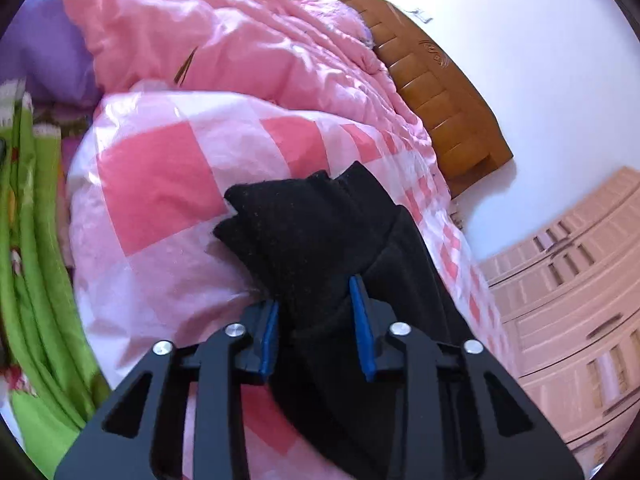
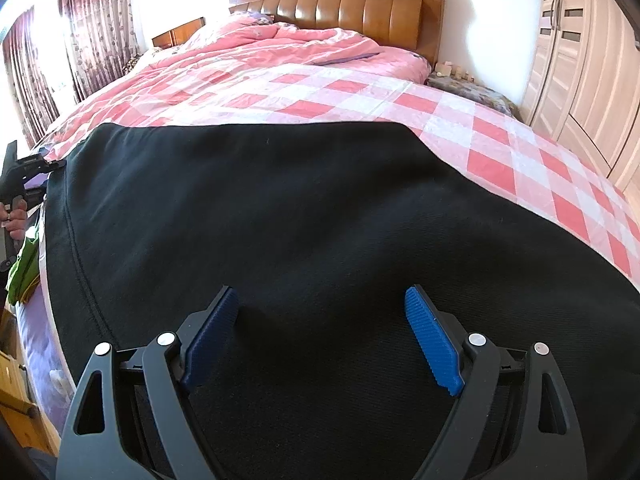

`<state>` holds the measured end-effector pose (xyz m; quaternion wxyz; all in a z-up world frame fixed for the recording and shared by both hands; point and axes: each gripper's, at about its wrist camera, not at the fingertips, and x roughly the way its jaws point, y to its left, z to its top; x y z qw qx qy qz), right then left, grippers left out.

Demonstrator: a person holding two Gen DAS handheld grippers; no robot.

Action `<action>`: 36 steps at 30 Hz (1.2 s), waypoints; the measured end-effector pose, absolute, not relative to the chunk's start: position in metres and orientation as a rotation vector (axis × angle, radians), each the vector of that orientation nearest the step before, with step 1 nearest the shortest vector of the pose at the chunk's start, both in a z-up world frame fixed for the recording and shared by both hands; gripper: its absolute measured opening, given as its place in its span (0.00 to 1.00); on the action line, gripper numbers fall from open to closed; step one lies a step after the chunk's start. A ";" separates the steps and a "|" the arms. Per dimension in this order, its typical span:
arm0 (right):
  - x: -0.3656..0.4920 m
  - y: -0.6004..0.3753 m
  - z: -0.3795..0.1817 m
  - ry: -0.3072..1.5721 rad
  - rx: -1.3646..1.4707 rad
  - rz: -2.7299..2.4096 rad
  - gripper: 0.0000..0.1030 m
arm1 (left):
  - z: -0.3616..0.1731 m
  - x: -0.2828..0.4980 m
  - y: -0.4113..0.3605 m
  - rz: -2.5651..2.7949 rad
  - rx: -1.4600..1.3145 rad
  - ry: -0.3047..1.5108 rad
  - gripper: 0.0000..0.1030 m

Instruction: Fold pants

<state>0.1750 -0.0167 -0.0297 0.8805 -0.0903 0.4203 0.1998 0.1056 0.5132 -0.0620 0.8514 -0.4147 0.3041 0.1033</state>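
Left gripper is clamped on a bunched end of the black pants; its blue pads press the fabric from both sides, and loose corners of cloth stand up beyond the fingertips. Right gripper stands wide, jaws well apart, holding nothing, hovering just over or resting on the broad flat part of the pants; contact cannot be confirmed.

Pants lie spread across the pink checked sheet near the foot of the bed, one end gathered and lifted at the left side. A seam runs down the garment's left portion in the right wrist view.

Risks, as judged: the left grip takes a thick wad rather than a clean edge, so layers may slip out unevenly when drawn across, giving a crooked fold. The right gripper, if it closes where it now stands, would pinch mid-panel cloth and raise a ridge instead of an edge. The sheet itself may drag and wrinkle with the pants.

Surroundings: a rumpled pink quilt lies toward the wooden headboard; a wardrobe stands at the right; green fabric lies at the left.

Containers: none in view.
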 end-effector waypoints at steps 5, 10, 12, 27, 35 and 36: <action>0.172 -0.020 -0.031 0.878 -0.220 0.374 0.76 | -0.039 0.100 0.495 0.393 -0.668 0.662 0.24; 0.171 -0.022 -0.028 0.907 -0.220 0.383 0.79 | -0.014 0.085 0.478 0.632 -0.510 0.679 0.67; 0.170 -0.019 -0.022 0.892 -0.230 0.408 0.81 | 0.029 0.071 0.435 0.736 -0.341 0.557 0.78; 0.248 -0.010 -0.029 0.987 -0.329 0.491 0.89 | -0.039 0.229 0.139 -0.063 0.029 0.983 0.99; 0.200 -0.095 -0.029 0.983 -0.318 0.343 0.91 | -0.041 0.229 0.135 -0.048 0.041 0.967 0.99; 0.195 -0.120 -0.031 0.999 -0.188 0.385 0.91 | -0.038 0.232 0.133 -0.046 0.040 0.965 0.99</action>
